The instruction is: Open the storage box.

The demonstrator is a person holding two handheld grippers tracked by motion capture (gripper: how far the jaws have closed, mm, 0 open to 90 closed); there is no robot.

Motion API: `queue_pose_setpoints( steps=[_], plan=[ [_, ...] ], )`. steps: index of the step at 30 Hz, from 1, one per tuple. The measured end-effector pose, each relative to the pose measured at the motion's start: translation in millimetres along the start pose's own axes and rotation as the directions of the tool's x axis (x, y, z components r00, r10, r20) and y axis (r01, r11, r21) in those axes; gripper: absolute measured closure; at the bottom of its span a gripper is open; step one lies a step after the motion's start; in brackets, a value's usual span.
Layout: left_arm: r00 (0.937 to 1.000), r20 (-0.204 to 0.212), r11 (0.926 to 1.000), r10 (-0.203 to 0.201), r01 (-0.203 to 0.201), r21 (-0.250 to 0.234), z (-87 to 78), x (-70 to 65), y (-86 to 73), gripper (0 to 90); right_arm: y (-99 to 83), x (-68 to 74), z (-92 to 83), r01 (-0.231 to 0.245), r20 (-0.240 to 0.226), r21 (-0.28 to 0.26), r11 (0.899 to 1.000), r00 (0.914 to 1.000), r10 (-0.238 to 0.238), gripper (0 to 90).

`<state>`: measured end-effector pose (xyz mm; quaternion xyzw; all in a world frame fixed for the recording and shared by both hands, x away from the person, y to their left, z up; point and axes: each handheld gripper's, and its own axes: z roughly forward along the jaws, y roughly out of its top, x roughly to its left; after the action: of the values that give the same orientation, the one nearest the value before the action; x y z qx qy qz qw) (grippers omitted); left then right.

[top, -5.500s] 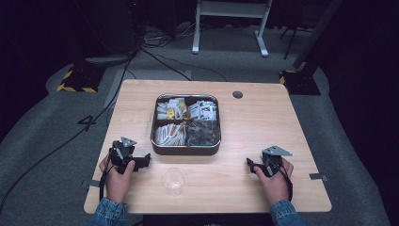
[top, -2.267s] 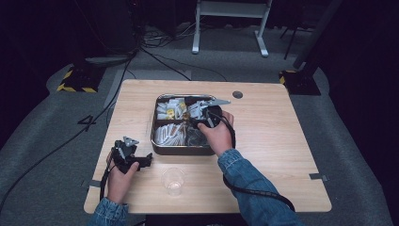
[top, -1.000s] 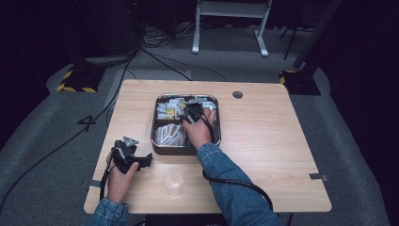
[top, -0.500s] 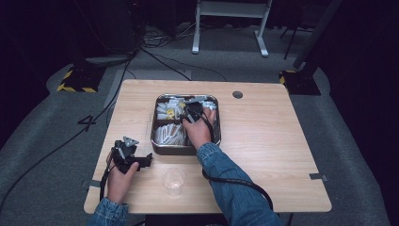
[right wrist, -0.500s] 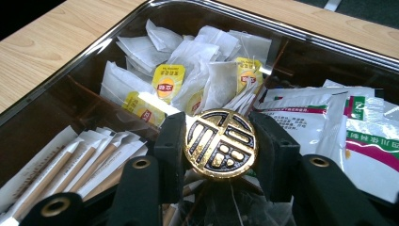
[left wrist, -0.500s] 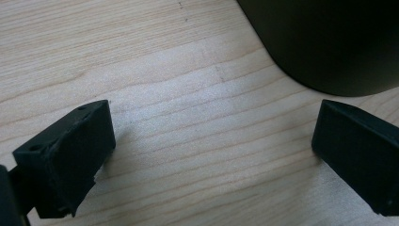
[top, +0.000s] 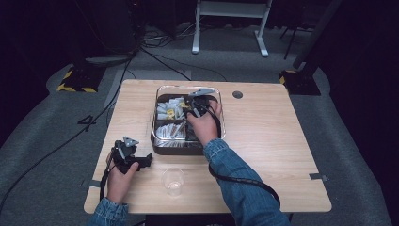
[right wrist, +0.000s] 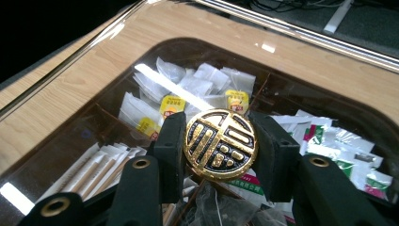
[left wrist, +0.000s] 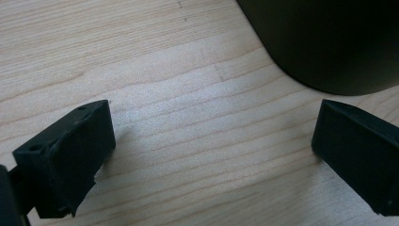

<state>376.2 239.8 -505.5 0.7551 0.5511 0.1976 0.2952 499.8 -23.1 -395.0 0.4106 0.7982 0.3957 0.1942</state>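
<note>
Right gripper view, item one: my right gripper (right wrist: 220, 146) pinches a round gold-and-black knob (right wrist: 220, 145) between its two pads, one pad on each side of the disc. The knob sits on the clear lid (right wrist: 155, 80) of the compartment tray (right wrist: 89, 113), and sachets and paper sticks lie under the lid in separate compartments.

High view, item two: the tray (top: 160, 146) stands at the middle of the table (top: 273, 141), nearer the far edge. My right hand (top: 204, 125) reaches over the tray's right half, with the right gripper (top: 195, 109) above the tray's middle.

Item three: my left gripper (top: 131, 157) rests on the table near the front-left corner, held in my left hand (top: 120, 176), and points toward the tray. In the left gripper view its jaws are spread wide over bare wood, with nothing between them, and the dark wall of the tray (left wrist: 329, 42) shows at the upper right.

Item four: a clear plastic cup (top: 173, 181) stands upright near the front edge, between my two forearms, well apart from the tray and untouched.
</note>
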Motion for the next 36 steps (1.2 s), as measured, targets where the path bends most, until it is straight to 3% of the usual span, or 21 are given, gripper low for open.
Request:
queue_pose_setpoints(
  steps=[7,23,36],
  plan=[
    [1.0,-0.002,1.0,-0.002,0.002,-0.001,-0.1,-0.3,-0.1,0.3,2.3,-7.4,-17.7,0.0,-0.015,-0.014,1.0,0.9999,0.0,58.4],
    [1.0,-0.002,1.0,-0.004,0.004,-0.002,0.0,-0.4,-0.2,0.3,0.3,-34.5,-47.0,-0.009,0.013,-0.035,0.999,0.9999,0.01,58.4],
    [1.0,-0.002,1.0,-0.001,0.001,0.0,-0.1,-0.3,-0.1,0.3,-18.1,-78.4,-80.6,-0.02,0.077,-0.007,1.0,0.9968,0.021,58.4]
  ],
)
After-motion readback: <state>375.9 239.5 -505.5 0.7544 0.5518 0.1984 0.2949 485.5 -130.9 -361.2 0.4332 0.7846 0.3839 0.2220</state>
